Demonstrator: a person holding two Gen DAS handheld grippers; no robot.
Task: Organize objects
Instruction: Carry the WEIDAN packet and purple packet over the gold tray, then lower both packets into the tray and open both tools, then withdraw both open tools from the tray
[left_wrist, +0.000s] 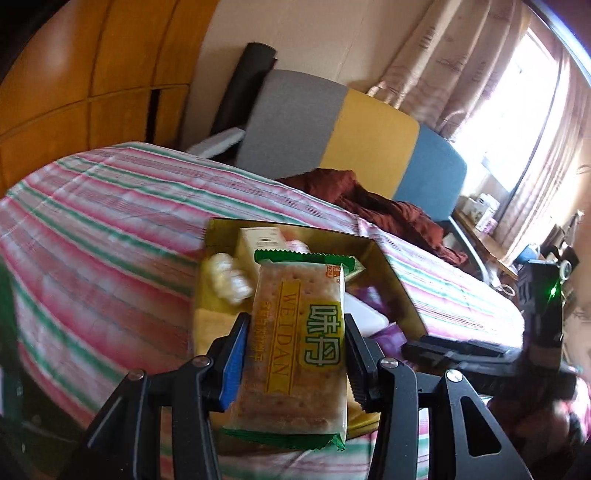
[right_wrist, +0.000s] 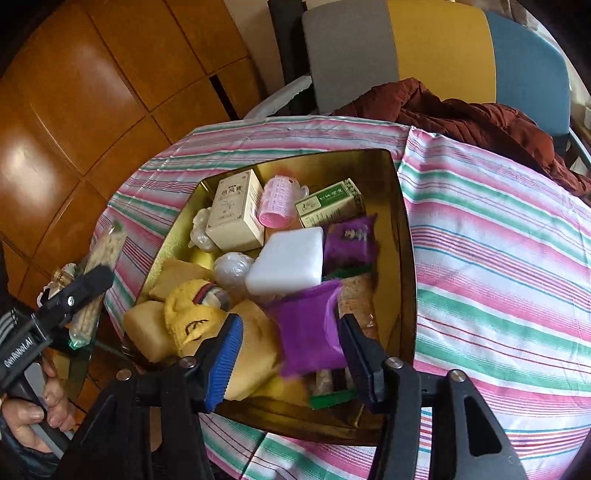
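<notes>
My left gripper (left_wrist: 295, 332) is shut on a green-edged cracker packet (left_wrist: 295, 347) and holds it above the near side of the gold box (left_wrist: 391, 273). In the right wrist view the same packet (right_wrist: 99, 273) shows left of the gold box (right_wrist: 406, 236), off the table edge. My right gripper (right_wrist: 290, 332) is open above the box's near end. A blurred purple packet (right_wrist: 310, 325) lies between its fingers, not clamped. The box holds a cream carton (right_wrist: 236, 210), a pink roller (right_wrist: 277, 203), a green carton (right_wrist: 328, 203), a white block (right_wrist: 286, 260), a second purple packet (right_wrist: 349, 242) and a yellow cloth (right_wrist: 192, 317).
The box sits on a table under a pink, green and white striped cloth (right_wrist: 498, 258). A brown-red garment (right_wrist: 461, 114) lies at the far edge before a grey, yellow and blue chair back (right_wrist: 436, 48). Wooden cabinets (right_wrist: 92, 92) stand to the left. A window and curtain (left_wrist: 517, 92) are to the right.
</notes>
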